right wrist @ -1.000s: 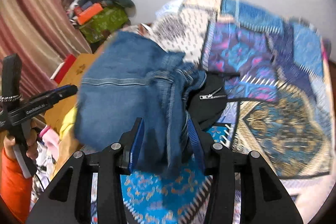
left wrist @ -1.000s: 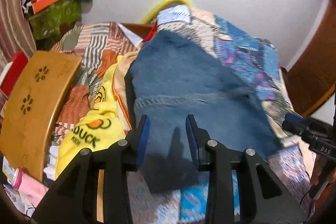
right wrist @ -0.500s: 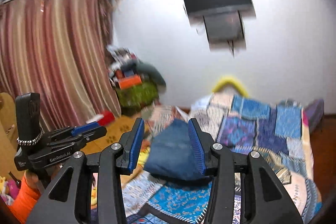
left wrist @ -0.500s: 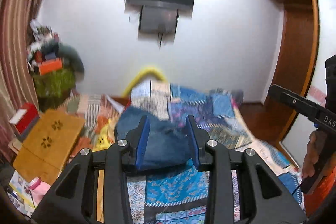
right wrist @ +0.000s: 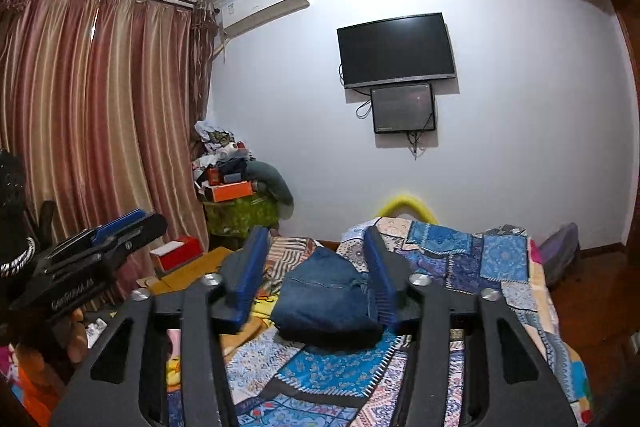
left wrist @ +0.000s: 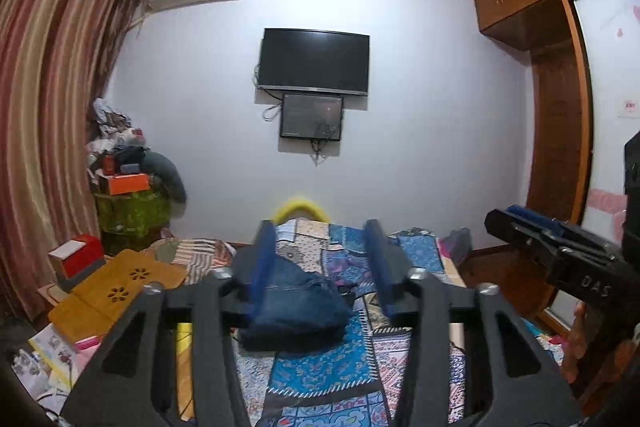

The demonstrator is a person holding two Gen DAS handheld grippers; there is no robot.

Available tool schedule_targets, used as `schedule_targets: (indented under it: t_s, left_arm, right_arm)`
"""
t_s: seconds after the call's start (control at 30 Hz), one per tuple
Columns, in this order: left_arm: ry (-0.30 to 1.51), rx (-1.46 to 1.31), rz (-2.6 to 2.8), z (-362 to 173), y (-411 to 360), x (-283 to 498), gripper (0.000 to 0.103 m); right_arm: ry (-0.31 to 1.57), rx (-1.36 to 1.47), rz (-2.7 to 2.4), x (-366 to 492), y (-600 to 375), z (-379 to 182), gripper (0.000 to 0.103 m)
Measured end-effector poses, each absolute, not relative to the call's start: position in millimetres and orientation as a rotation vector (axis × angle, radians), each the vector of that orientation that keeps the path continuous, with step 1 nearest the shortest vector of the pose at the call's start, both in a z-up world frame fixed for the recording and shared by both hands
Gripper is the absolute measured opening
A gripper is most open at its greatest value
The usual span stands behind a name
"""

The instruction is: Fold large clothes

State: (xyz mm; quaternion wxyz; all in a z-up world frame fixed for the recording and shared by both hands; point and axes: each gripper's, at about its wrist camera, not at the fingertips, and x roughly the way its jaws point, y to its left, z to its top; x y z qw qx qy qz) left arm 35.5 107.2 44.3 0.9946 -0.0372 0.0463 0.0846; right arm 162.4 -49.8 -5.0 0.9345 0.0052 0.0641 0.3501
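A folded pair of blue jeans [left wrist: 296,303] lies on the patchwork quilt [left wrist: 332,367] of the bed, also seen in the right wrist view as the jeans [right wrist: 324,299] on the quilt [right wrist: 480,259]. My left gripper [left wrist: 319,225] hangs well back from the jeans and above them. Its jaws are opening, with nothing between them. My right gripper [right wrist: 315,230] is likewise held off the bed, jaws opening and empty. Each gripper shows in the other's view: the right gripper [left wrist: 520,219] at the right edge, the left gripper [right wrist: 132,223] at the left, each in a person's hand.
A wooden lap desk [left wrist: 116,287] and a red box [left wrist: 78,255] sit left of the bed, with a yellow garment [left wrist: 184,339] beside the jeans. A cluttered green stand [left wrist: 128,211] fills the corner by the curtains [right wrist: 100,107]. A wardrobe [left wrist: 556,147] stands on the right.
Both grippers have drawn back and risen from the jeans and now point level at the far wall. Their jaws stand wider. The jeans stay folded on the bed.
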Motion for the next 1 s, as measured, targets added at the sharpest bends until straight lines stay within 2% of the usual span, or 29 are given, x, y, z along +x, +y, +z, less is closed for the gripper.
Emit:
schedule_targets:
  t_s: [0.07, 0.1, 0.17, 0.27, 0.47, 1.0]
  left_arm:
    - [0.088, -0.077, 0.185, 42, 107, 33, 0.068]
    - [0.088, -0.085, 0.196, 41, 108, 32, 0.072]
    - [0.081, -0.091, 0.223, 40, 108, 31, 0.085]
    - [0.07, -0.075, 0.259, 38, 108, 28, 0.089]
    - [0.081, -0.064, 0.269, 33, 105, 29, 0.093]
    - [0.092, -0.089, 0.289, 23, 104, 27, 0.095]
  right_arm:
    - [0.106, 0.005, 0.701, 159, -52, -4, 0.079]
    - [0.088, 0.004, 0.694, 156, -53, -3, 0.085]
    - [0.072, 0.002, 0.68, 153, -55, -3, 0.091]
    - [0.074, -0.013, 0.663, 155, -50, -1, 0.102]
    - [0.068, -0.025, 0.65, 150, -48, -5, 0.103]
    - [0.103, -0.026, 0.651, 149, -52, -14, 0.103]
